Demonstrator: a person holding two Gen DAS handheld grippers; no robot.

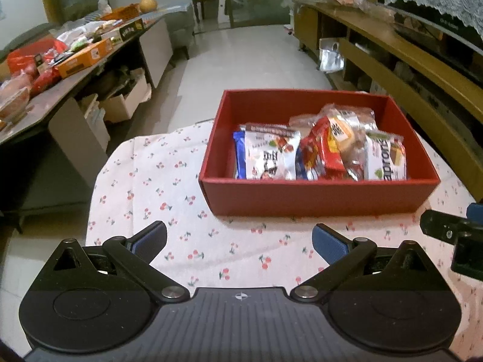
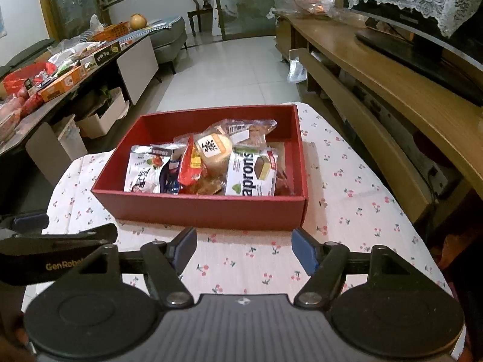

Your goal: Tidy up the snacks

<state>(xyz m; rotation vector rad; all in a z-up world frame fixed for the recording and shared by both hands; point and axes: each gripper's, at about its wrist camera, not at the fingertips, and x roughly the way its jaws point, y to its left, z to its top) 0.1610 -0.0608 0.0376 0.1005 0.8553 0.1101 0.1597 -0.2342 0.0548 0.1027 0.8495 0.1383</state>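
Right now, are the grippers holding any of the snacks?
No. The left gripper and right gripper are both open and empty above the cherry cloth. The snacks all sit in the red box.

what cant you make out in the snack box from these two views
- Lower snacks in the red box: both views, buried under the top packets.
- Box floor near its front wall: both views, hidden by that wall.
- Small print on the green-and-white wafer pack: too small, its name cut off by the box wall.
- Blue packet: mostly covered by the white packet.
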